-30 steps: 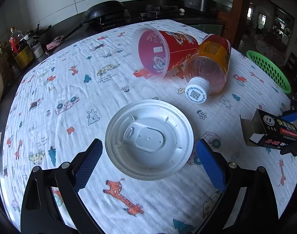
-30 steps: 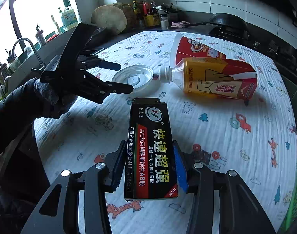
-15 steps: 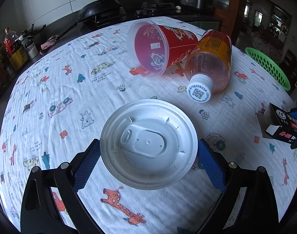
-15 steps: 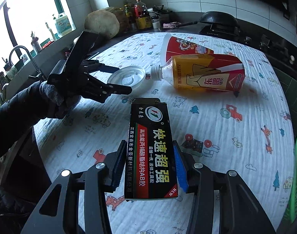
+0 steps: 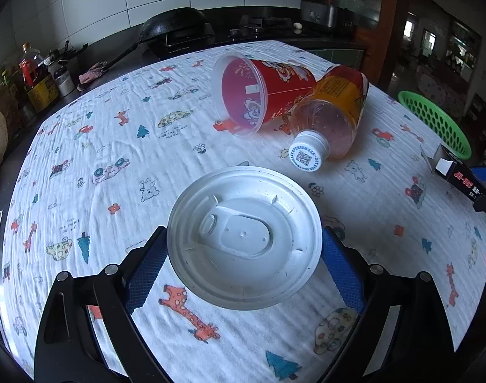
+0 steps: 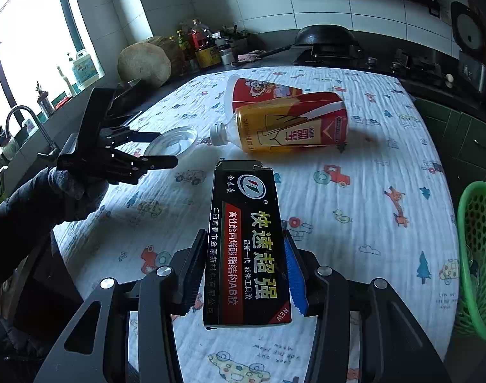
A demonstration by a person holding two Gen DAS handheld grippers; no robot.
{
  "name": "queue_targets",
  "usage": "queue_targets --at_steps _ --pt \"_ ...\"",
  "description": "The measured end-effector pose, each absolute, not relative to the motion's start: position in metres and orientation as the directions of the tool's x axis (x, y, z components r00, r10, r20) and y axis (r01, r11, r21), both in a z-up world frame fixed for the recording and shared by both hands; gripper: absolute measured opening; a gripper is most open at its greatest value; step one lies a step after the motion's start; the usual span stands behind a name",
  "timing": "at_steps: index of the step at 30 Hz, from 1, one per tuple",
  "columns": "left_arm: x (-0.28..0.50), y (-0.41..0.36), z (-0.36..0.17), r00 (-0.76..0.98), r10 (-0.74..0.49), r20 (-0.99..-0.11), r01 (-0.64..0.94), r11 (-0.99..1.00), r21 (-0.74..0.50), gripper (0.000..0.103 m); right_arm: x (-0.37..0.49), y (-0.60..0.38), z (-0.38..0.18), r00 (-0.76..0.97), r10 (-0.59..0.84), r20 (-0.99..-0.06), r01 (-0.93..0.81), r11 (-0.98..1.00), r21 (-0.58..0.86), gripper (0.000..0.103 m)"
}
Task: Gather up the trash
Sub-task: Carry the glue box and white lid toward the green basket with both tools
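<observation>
My left gripper (image 5: 243, 268) is shut on a white plastic cup lid (image 5: 244, 237), its blue pads against the lid's two sides, held just above the table. My right gripper (image 6: 243, 271) is shut on a black glue box (image 6: 244, 249) with its open flap pointing forward, above the table. A red plastic cup (image 5: 258, 95) lies on its side at mid-table, touching an empty orange-labelled bottle (image 5: 332, 118) with a white cap. Both also show in the right wrist view, the cup (image 6: 262, 91) behind the bottle (image 6: 290, 127). The left gripper (image 6: 153, 151) holds the lid there.
A green perforated basket (image 6: 475, 255) stands off the table's right edge, also in the left wrist view (image 5: 434, 118). The table wears a white printed cloth (image 5: 115, 159). A dark counter with a wok (image 5: 175, 28), bottles and jars runs behind the table.
My left gripper closed in around the lid and now grips it, lifting it slightly. My right gripper, holding the box, has drawn back toward the basket side.
</observation>
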State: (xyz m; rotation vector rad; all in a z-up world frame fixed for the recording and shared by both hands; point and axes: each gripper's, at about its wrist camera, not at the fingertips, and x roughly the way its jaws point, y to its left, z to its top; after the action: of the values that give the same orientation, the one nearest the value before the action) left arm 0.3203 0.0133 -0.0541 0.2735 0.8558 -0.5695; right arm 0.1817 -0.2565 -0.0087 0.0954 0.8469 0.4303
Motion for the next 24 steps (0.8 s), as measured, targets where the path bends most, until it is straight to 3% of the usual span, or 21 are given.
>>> queue_targets --at_steps 9,24 --pt "0.28 -0.002 -0.018 0.54 -0.416 -0.731 0.589 0.808 -0.026 0.091 0.161 -0.319 -0.002 0.662 0.311 -0.682 -0.178 0.949 0.26 0.045" --pt "0.26 -0.104 0.024 0.505 -0.547 -0.667 0.689 0.721 -0.07 0.091 0.155 -0.504 -0.023 0.673 -0.047 -0.738 0.267 0.946 0.183 0.045"
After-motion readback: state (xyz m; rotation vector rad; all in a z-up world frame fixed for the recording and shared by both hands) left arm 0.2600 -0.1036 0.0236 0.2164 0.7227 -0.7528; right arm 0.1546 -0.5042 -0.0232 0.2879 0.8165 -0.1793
